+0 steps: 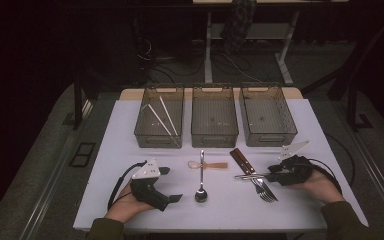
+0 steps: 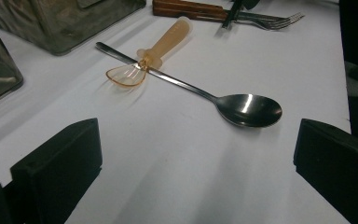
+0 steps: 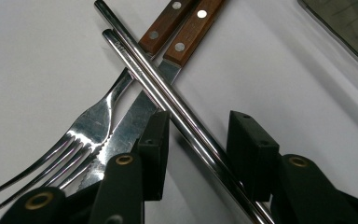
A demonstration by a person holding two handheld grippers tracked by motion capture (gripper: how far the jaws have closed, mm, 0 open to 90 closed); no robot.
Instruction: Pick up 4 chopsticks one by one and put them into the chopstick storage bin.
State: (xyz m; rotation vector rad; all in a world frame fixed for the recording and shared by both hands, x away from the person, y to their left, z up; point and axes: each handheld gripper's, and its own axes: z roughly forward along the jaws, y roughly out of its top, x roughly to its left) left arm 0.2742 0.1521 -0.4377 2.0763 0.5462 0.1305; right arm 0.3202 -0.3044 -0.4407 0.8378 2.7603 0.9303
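A pair of metal chopsticks (image 3: 140, 56) lies across a wood-handled fork (image 3: 88, 126) and knife (image 3: 137, 116) on the white table (image 1: 130, 150). My right gripper (image 3: 198, 120) straddles the chopsticks with its jaws partly apart; a gap shows beside the right jaw, so the pads do not clamp them. In the high view the right gripper (image 1: 271, 175) rests at the chopsticks' (image 1: 245, 175) right end. My left gripper (image 1: 170, 184) stands wide open on the table's left, empty (image 2: 198, 133), pointed at a steel spoon (image 2: 249, 109) lying over an orange plastic spoon (image 2: 163, 44).
Three grey bins stand side by side at the back of the table: the left one (image 1: 145, 135) holds white chopsticks (image 1: 162, 120), the middle (image 1: 215, 135) and right (image 1: 280, 137) ones look empty. Bare table lies in front of the cutlery.
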